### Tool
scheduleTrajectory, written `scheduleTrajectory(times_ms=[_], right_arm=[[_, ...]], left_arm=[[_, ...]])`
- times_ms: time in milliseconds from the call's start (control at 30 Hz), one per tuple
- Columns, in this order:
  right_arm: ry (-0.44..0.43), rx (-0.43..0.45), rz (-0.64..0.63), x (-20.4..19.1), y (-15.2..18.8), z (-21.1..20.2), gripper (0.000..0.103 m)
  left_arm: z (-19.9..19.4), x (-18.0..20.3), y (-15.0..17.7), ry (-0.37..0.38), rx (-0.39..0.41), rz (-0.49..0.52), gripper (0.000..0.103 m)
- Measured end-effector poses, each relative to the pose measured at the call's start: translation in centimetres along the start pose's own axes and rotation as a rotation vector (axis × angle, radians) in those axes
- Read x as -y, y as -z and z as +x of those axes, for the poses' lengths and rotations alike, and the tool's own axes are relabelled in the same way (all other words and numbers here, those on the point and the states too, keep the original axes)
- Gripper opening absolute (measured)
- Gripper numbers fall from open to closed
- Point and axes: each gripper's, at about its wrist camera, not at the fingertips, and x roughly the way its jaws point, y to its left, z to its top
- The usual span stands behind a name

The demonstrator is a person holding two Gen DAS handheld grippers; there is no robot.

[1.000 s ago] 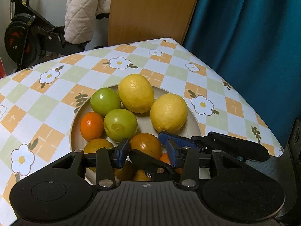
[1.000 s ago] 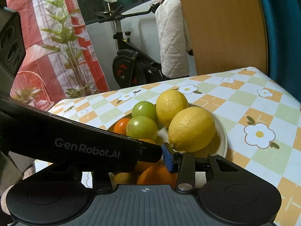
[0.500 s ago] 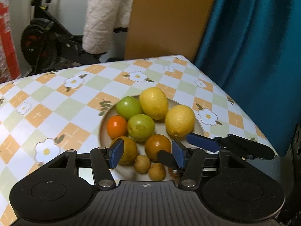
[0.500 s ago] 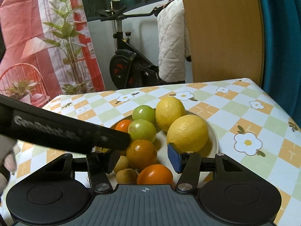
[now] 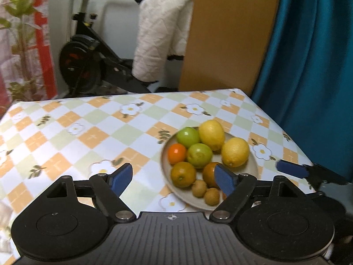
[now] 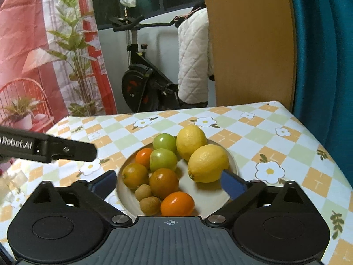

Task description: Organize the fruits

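Observation:
A beige plate point(image 5: 253, 172) point(image 6: 229, 198) on the checkered tablecloth holds two yellow lemons point(image 6: 208, 163), two green fruits point(image 6: 163, 160), several oranges point(image 6: 177, 204) and two small brown fruits point(image 6: 150, 205). My left gripper point(image 5: 173, 180) is open and empty, held above the table just left of the plate. My right gripper point(image 6: 169, 182) is open and empty, its fingers straddling the plate's near side above the fruit. The right gripper's fingertip point(image 5: 291, 169) shows at the right of the left wrist view; the left gripper's finger point(image 6: 55, 149) crosses the left of the right wrist view.
The table point(image 5: 88, 132) has a flowered orange-and-green checkered cloth and ends close behind the plate. Beyond it stand an exercise bike point(image 6: 143, 84) with a white quilted jacket point(image 6: 194, 59), a wooden panel point(image 6: 249, 44) and a teal curtain point(image 5: 313, 66).
Both grippers have pulled back and up from the plate and opened wider. The left gripper has swung left, so the plate now sits right of its centre.

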Motion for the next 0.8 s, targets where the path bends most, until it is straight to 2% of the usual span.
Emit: scheduleTrajectory(times_ms=[67,133,400,800], right_arm=[[0.011,-0.027,0.016,0.0,-0.2,-0.3,0.102],[0.031,-0.067,0.012,-0.2,-0.3,-0.4,0.102],[0.075,-0.143,-0.022,-2.0,-0.2,-1.5,0.102],[0.084,-0.163,-0.073,-4.7,-0.8,-2.0,0.102]], left_arm=[[-0.8,-0.4,0.1,-0.036,0.011,-0.009,0.090],[-1.6,-0.6,0.3,-0.067,0.019,-0.009,0.093],[-3.2,-1.8,1.8,-0.116,-0.009,-0.028,0.093],[-4.8,-2.9,2.8,-0.146,-0.002,-0.061,0.093]])
